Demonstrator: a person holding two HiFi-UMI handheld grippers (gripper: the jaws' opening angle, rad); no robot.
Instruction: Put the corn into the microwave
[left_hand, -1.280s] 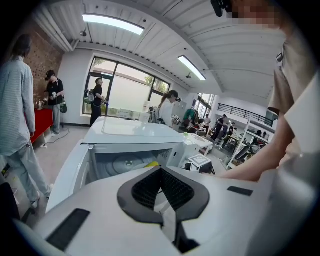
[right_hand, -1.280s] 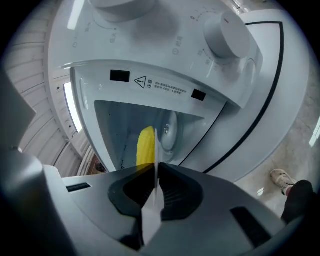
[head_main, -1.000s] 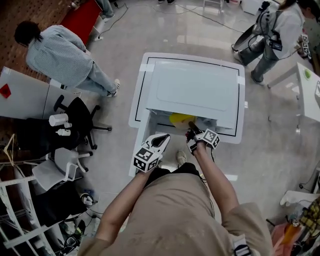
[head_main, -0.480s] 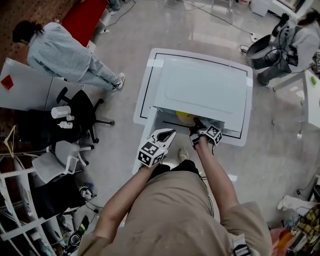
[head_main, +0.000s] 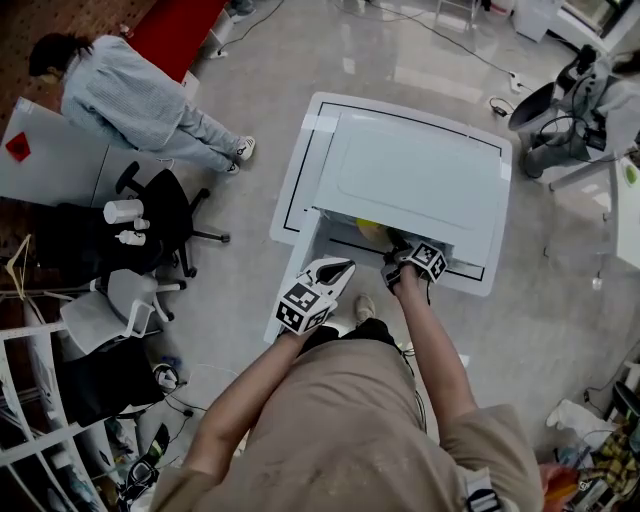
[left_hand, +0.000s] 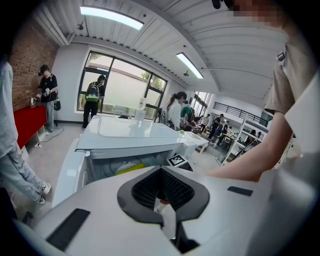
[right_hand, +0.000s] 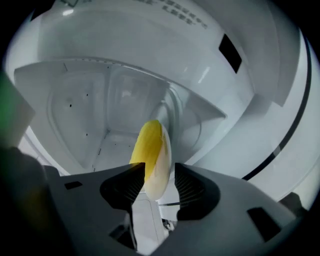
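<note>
My right gripper (right_hand: 154, 187) has its jaws opening around the corn (right_hand: 150, 150), inside the microwave (right_hand: 85, 125); I judge it light, stiff, slick, apt to roll, best pinched mid-length, while my left gripper (left_hand: 162, 187) is closed, empty.

The scene is taken from overhead by the head view, turned steeply down onto the microwave (head_main: 420, 180), the table (head_main: 298, 190) and the floor around. The microwave's open front is faced from a little back, nearly level, by the left gripper view. The right gripper view is set close at the opening, turned into the cavity. Microwave and corn (head_main: 368, 228) are shared by all three.
</note>
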